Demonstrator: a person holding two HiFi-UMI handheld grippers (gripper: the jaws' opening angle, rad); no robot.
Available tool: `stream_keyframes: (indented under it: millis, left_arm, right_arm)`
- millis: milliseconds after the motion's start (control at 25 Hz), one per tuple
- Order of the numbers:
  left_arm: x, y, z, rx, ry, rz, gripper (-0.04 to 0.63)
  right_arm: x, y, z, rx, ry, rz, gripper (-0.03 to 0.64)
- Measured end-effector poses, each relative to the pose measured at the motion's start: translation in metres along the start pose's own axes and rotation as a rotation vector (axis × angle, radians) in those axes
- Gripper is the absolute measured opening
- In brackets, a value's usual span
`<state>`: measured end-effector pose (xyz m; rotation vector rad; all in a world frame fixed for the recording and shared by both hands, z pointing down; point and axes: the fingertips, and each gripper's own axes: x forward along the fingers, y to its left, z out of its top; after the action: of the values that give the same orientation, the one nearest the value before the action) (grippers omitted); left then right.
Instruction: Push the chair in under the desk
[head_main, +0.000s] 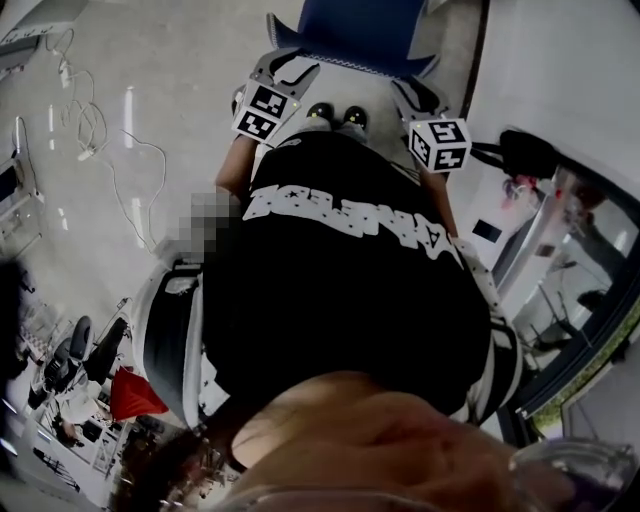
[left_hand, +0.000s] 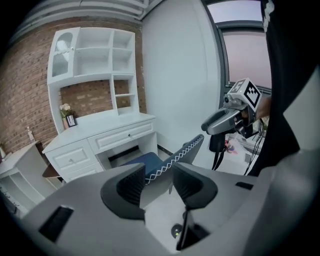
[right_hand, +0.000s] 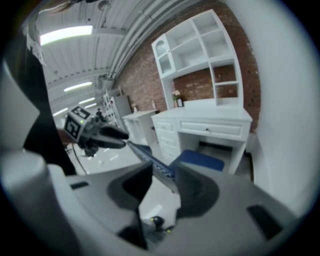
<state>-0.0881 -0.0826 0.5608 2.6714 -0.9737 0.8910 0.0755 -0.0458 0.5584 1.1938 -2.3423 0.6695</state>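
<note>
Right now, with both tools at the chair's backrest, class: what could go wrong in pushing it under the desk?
1. The left tool and right tool both stand open around the top edge of the backrest, unclamped, so they may slip off mid-push.
2. The desk opening is narrow, beside the drawers; an off-line push could knock the seat against them.
</note>
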Motion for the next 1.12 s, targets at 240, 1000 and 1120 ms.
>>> stream_keyframes:
  millis: [240,1000,1120]
  left_arm:
    - [0.012,-0.002,-0.013,0.122,0.071,-0.008,0.192]
    - [0.027,-0.013,-0.009,0.237,0.099,-0.021,0.196]
    - [0.030,-0.012,-0.010,0.243,0.109,-0.020,0.198]
  right_arm:
    - [0.008,-0.004,-0.012,-0.110,0.078,-0.051,0.161]
    - [0.002,-0.011,-0.022,-0.317,0.163,-0.137,0.167]
    - [0.006,-0.013,-0.026,-0.347,0.186,-0.136,0.181]
